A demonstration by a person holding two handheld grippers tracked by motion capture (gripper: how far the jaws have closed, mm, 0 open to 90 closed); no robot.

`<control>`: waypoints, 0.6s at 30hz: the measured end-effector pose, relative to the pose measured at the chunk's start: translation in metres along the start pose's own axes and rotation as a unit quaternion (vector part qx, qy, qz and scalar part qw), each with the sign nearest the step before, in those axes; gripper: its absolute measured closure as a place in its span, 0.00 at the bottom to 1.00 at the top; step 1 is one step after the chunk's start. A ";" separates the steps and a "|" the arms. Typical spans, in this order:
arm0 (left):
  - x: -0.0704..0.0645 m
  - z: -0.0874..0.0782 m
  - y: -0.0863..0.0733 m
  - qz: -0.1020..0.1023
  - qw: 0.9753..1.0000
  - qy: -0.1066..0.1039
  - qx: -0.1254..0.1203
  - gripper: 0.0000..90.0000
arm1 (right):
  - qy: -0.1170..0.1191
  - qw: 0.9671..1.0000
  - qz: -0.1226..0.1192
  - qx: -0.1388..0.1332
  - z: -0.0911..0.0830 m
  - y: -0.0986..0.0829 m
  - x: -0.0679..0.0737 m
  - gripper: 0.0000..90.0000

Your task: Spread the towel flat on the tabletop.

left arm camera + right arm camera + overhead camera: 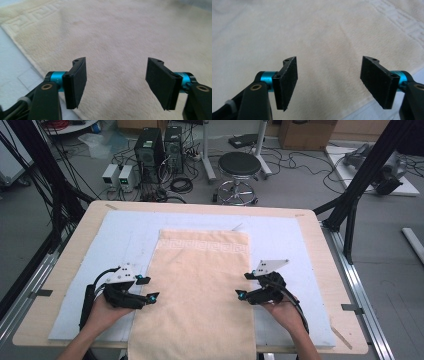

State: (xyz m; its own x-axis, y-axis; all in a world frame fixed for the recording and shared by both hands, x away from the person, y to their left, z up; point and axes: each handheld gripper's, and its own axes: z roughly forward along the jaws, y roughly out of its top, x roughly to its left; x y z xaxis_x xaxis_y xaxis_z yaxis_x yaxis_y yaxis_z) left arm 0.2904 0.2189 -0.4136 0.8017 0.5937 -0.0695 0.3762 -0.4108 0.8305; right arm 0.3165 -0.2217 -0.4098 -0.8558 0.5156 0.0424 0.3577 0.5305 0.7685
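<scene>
Hovering at the left long edge of the towel (pixel 197 295), the left gripper (pixel 148 289) has its jaws wide apart and holds nothing; in the left gripper view this edge runs just beside the left jaw. The cream towel lies flat in the middle of the pale blue mat (pixel 120 240), with its patterned border at the far end and its near end hanging over the table (pixel 320 250) edge. At the right long edge, the right gripper (pixel 243 285) waits, also with jaws apart and empty. I think the risk is uneven pinching: one jaw could catch the mat together with the towel, or a grip could slip. On both sides there is free mat for moving.
</scene>
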 end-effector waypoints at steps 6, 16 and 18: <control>0.005 -0.003 0.000 -0.006 1.000 0.025 -0.008 0.29 | -0.010 1.000 0.008 -0.026 0.003 0.013 -0.010 0.25; 0.000 -0.006 -0.002 -0.005 1.000 0.023 -0.009 0.28 | -0.017 1.000 0.001 -0.023 0.000 0.010 0.000 0.23; -0.001 -0.006 -0.003 -0.006 1.000 0.021 -0.011 0.28 | -0.018 1.000 0.002 -0.026 0.000 0.010 0.001 0.23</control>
State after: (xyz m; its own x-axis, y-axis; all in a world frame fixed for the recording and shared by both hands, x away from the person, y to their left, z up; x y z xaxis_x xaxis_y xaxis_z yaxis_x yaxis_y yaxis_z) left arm 0.2860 0.2238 -0.4123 0.7766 0.6275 -0.0558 0.3744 -0.3885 0.8420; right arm 0.3189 -0.2160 -0.4022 -0.8405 0.5414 0.0231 0.3402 0.4941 0.8000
